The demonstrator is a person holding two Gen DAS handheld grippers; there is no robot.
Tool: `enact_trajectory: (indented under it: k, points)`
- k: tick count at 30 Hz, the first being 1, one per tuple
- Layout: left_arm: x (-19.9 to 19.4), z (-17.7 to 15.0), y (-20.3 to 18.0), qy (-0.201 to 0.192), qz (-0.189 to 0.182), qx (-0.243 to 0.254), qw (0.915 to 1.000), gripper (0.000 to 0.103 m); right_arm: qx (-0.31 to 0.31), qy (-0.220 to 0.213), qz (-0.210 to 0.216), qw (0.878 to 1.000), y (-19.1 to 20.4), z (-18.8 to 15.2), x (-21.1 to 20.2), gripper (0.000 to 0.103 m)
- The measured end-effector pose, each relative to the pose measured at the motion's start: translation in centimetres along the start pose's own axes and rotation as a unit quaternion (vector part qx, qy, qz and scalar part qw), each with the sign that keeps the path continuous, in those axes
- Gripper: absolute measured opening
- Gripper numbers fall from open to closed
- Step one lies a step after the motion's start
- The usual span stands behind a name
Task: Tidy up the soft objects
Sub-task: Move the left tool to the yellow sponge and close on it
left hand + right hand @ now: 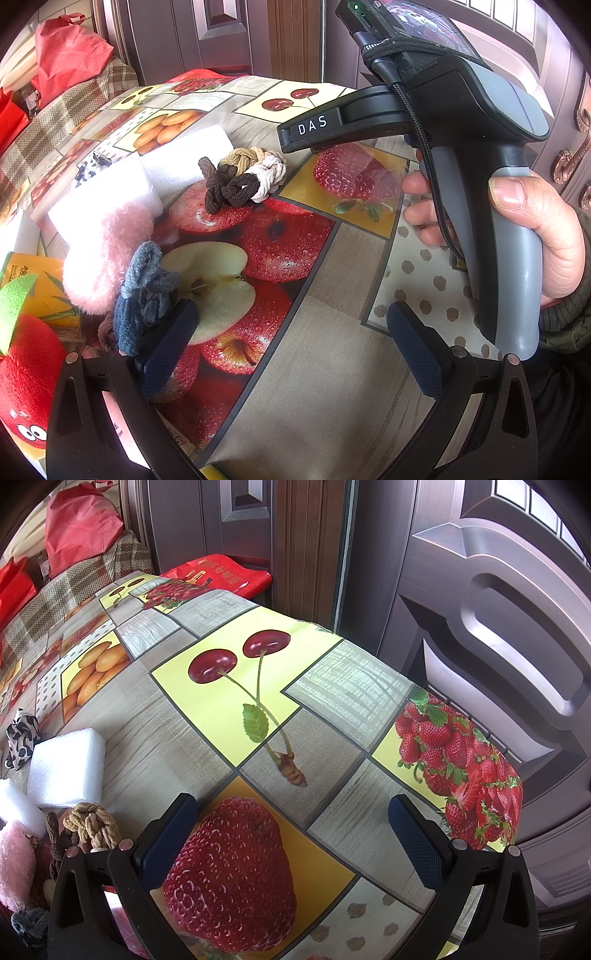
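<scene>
Surface: a table under a glossy fruit-print oilcloth [314, 258].
Soft things: a fluffy pink plush piece [107, 254], a knot of grey-blue elastic hair ties [142, 291], a braided cluster of brown, tan and cream hair ties [242, 177], two white foam blocks [184, 158] and a red plush toy with cartoon eyes [26, 384], all gathered at the left.
Left gripper [291, 354]: jaws spread wide, nothing between them.
Right gripper [291, 842]: jaws spread wide, hovering over bare cloth; its grey handle sits in a hand [532, 225].
Key relation: the grey-blue ties lie just beside the left gripper's left fingertip, running up and away from it; the left gripper is likely nearer.
Left wrist view only: the red toy, and the grey-blue ties in full.
Right wrist view only: a black-and-white patterned fabric piece [22, 738] in full beyond the foam; the soft things crowd its lower left edge.
</scene>
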State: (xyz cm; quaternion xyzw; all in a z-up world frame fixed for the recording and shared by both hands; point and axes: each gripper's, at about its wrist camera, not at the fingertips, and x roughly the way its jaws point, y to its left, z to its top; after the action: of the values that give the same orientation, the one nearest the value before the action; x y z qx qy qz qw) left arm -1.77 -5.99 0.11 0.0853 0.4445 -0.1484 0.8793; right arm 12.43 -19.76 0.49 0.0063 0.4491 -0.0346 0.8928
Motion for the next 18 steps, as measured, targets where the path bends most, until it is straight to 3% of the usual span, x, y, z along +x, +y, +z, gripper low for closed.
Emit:
enact_trajectory:
  k: [15,18]
  points:
    - [0.0,0.2,-0.1,-0.001,0.002,-0.001,1.0,0.102,0.001,0.0,0.0,1.0,0.0,0.0,0.0,0.103]
    - [-1.6,-0.2,0.0,-0.031,0.004,-0.023,0.9993,0.102,0.002,0.0,0.002,1.0,0.0,0.0,0.0,0.103]
